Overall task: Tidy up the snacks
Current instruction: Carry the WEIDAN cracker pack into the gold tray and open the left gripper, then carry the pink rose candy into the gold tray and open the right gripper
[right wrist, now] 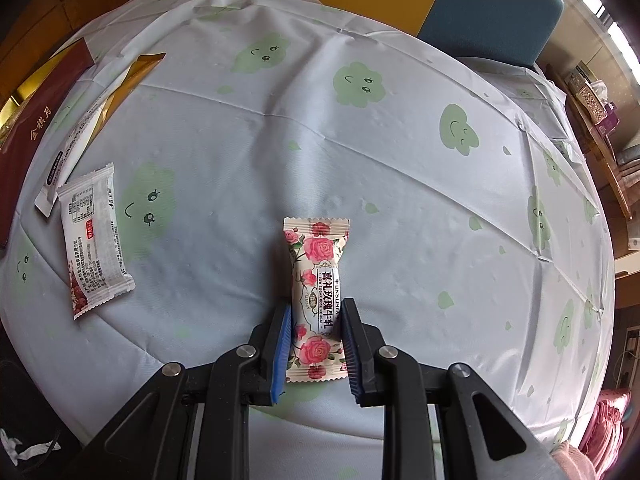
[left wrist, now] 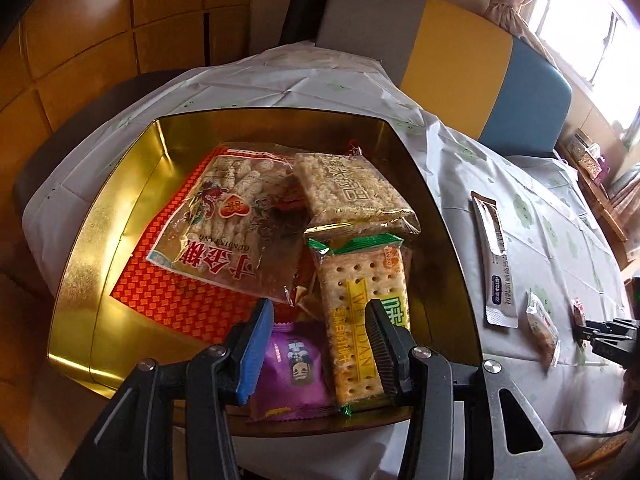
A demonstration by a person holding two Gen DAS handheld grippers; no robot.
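A gold tin (left wrist: 100,248) lined with an orange-red sheet holds several snacks: a big clear bag of puffed sticks (left wrist: 228,216), a rice cracker pack (left wrist: 352,192), a green-and-yellow soda cracker pack (left wrist: 364,316) and a purple packet (left wrist: 292,364). My left gripper (left wrist: 320,332) hovers open over the purple packet and the cracker pack, gripping nothing. My right gripper (right wrist: 316,316) is shut on a rose-printed nougat packet (right wrist: 316,264) over the tablecloth. It also shows at the right edge of the left wrist view as the right gripper (left wrist: 578,330).
On the white cloth with green clouds (right wrist: 360,140) lie a long silver stick sachet (right wrist: 80,136) and a white-and-red packet (right wrist: 94,240), near the tin's dark red side (right wrist: 36,128). Grey, yellow and blue chair backs (left wrist: 460,68) stand behind the table.
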